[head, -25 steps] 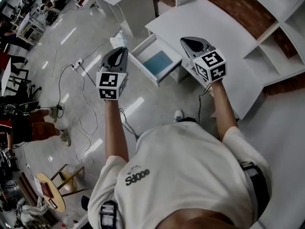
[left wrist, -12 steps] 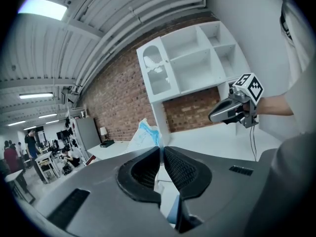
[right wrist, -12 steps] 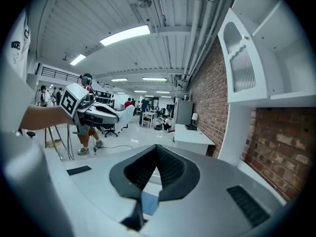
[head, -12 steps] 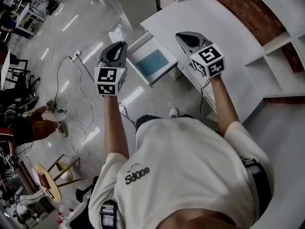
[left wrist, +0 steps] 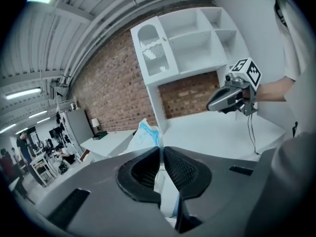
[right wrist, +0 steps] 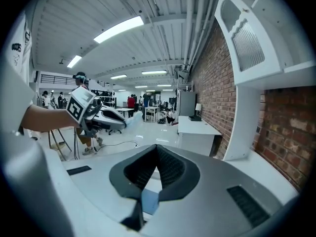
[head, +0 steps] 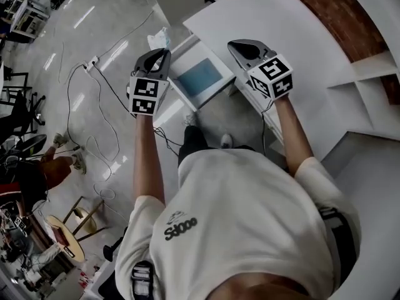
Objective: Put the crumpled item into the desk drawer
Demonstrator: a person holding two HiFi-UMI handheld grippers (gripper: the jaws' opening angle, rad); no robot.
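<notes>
The crumpled item [left wrist: 144, 136] is a thin, creased white sheet with pale blue print. It is pinched between the left tongs [left wrist: 160, 151] and projects past their tips. The desk drawer [head: 201, 79] is white with a blue bottom and stands pulled out from under the counter [head: 269, 17].

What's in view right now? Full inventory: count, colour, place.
crumpled item: one, white and blue, between the left gripper's jaws, left of the drawer
drawer: one, white with a blue bottom, pulled open from the desk
desk: one, white, ahead on the right
shelf unit: one, white, far right
brick wall: one, red-brown, behind the desk
power strip: one, white, on the floor at left with cables
T-shirt: one, white, on the person
left gripper: grey, shut on the crumpled item
right gripper: grey, shut, empty, at the desk edge
</notes>
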